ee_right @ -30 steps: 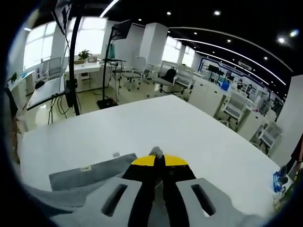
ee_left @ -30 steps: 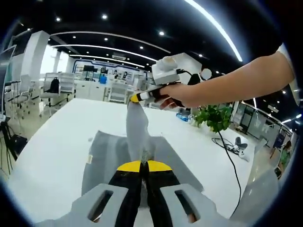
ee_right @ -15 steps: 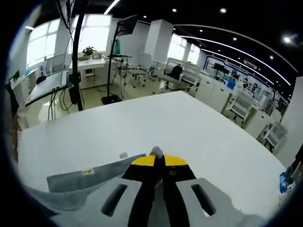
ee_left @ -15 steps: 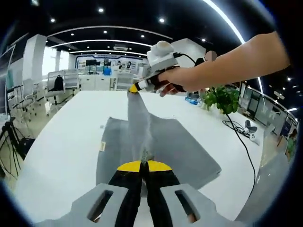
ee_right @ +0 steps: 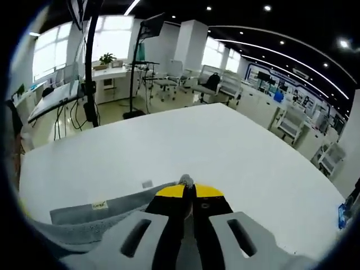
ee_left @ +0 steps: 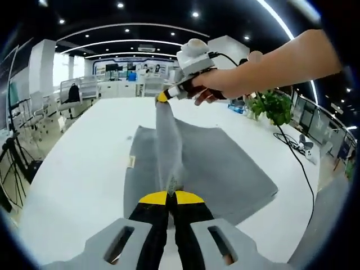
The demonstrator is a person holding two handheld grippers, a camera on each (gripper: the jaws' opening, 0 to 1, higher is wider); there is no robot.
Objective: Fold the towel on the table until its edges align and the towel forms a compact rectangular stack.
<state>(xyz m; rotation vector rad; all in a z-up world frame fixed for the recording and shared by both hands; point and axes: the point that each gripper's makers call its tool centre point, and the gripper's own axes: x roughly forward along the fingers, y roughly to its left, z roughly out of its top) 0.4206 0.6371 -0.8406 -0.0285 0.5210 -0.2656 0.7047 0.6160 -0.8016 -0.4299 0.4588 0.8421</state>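
Observation:
A grey towel (ee_left: pixel 219 169) lies spread on the white table (ee_left: pixel 79 169), with one edge lifted into a taut ridge. My left gripper (ee_left: pixel 171 196) is shut on the near end of that raised edge. At the far end a person's hand holds my right gripper (ee_left: pixel 162 97), shut on the towel's other corner. In the right gripper view, my right gripper (ee_right: pixel 189 191) pinches a bit of the grey towel (ee_right: pixel 95 216), which trails down to the left with a small label (ee_right: pixel 99 206) showing.
A potted green plant (ee_left: pixel 275 107) and a black cable (ee_left: pixel 301 169) sit at the table's right side. Office desks, chairs (ee_right: pixel 169 76) and a stand with a monitor (ee_right: pixel 147 28) lie beyond the table (ee_right: pixel 236 146).
Both grippers, holding the towel edge, have shifted over the table; more of the towel now lies spread flat to the right beneath the raised edge.

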